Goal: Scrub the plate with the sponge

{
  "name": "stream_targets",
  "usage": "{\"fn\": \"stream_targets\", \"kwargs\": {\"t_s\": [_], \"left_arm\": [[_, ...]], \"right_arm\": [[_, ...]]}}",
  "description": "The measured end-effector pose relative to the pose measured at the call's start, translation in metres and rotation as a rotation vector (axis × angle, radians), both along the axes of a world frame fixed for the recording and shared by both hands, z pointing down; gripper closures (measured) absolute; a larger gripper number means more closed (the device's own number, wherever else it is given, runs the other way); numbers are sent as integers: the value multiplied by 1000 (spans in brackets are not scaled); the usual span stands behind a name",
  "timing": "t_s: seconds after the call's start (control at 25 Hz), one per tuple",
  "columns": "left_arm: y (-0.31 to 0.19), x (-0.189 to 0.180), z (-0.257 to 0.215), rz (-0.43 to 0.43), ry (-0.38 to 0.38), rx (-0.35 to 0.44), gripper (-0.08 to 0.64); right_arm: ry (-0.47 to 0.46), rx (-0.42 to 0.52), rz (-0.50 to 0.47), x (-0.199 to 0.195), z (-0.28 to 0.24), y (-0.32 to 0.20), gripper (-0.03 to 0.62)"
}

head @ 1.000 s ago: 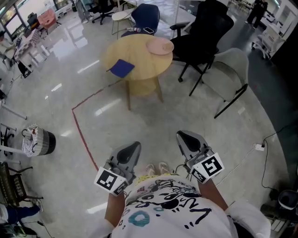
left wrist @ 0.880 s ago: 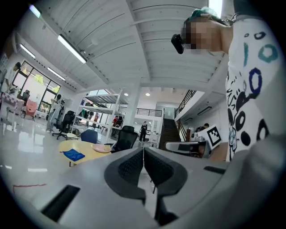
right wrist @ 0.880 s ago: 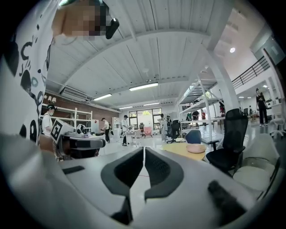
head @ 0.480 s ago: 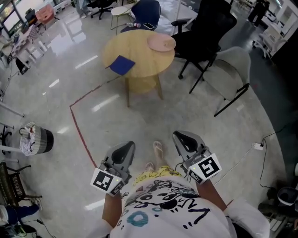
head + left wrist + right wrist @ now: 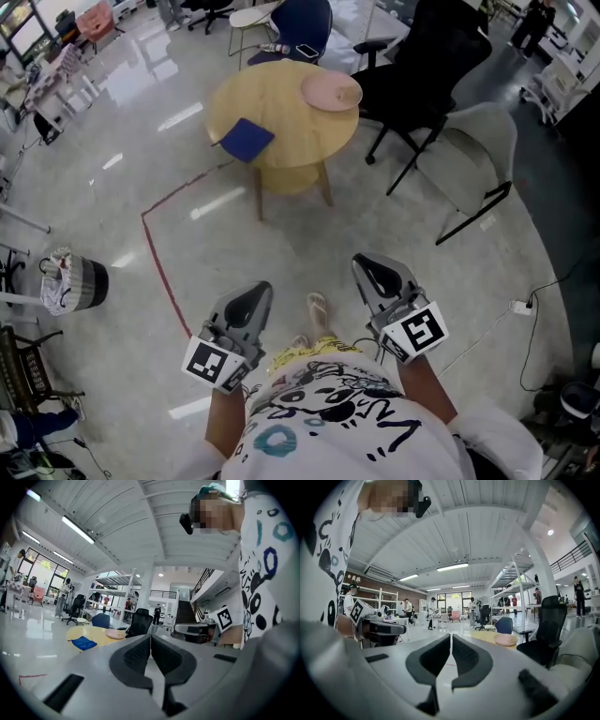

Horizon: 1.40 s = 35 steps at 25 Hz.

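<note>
Ahead across the floor I see the round bench (image 5: 281, 117), well apart from me. Left hand-held gripper (image 5: 255, 294) and right hand-held gripper (image 5: 373, 270) have jaws together, empty. Plate (image 5: 331, 91) sits on the bench's far right, sponge (image 5: 247, 139) at its left edge.

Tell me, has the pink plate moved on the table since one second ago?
No. The plate lies at the same place, on the far right edge of the round table, apart from the blue sponge.
</note>
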<state>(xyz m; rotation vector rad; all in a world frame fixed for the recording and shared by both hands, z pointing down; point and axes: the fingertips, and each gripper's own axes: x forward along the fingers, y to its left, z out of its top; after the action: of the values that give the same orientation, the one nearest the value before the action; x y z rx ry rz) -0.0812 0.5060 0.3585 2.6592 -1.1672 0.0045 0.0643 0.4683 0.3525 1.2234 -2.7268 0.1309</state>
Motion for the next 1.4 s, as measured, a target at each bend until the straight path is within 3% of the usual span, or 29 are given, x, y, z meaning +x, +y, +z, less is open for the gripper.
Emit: {"fn": "stream_targets", "kwargs": {"t_s": [0.68, 1.16, 1.4], "left_arm": [[-113, 25, 0, -85, -30, -1, 543], [-141, 2, 14, -140, -32, -41, 543], [-177, -10, 22, -110, -62, -65, 543]], "right_arm": [[-3, -9, -93, 21, 9, -110, 561], [-6, -47, -119, 2, 22, -154, 561], [-7, -58, -94, -11, 20, -190, 561]]}}
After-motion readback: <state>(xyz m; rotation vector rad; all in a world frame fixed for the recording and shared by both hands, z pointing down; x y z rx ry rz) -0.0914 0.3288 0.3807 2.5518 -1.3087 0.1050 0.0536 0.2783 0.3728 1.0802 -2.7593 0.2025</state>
